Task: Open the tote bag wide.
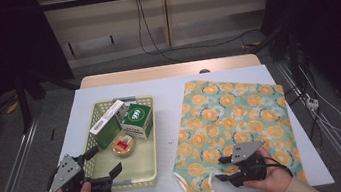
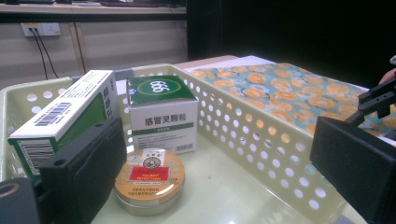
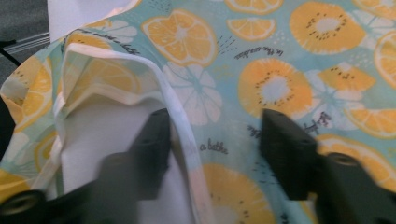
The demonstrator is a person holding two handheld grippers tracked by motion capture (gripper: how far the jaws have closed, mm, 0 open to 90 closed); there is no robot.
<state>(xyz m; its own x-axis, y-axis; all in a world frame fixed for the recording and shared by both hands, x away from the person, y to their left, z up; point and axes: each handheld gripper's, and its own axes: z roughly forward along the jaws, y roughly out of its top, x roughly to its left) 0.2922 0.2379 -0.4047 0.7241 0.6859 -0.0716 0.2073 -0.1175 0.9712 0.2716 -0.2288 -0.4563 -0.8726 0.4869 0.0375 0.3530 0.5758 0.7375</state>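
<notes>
White sheeting covers the desk [image 1: 167, 84], which stands before pale wall panels with cables hanging down. A fruit-print cloth [image 1: 234, 112] lies flat on the right half of the desk, its long axis running from the near edge toward the far edge. Its near-left corner is folded back and rumpled, exposing the white hem [image 3: 182, 121] and the paler underside.

The right hand-held gripper [image 1: 225, 168] sits at that near-left corner, pointing left toward the fold. Its jaws straddle the hem, one on the underside and one on the printed face, partly closed with a gap between them; the pads do not yet appear to press the fabric. The grasp point therefore lies directly between the jaws, and the right hand is much the nearer.

The left hand-held gripper [image 1: 103, 162] rests at the near rim of a perforated basket [image 1: 149, 129], jaws spread wide and holding nothing. Inside the basket are two medicine boxes [image 2: 161, 112] and a round tin [image 2: 149, 179].

Judgement: closing on the hem is the next requirement.
</notes>
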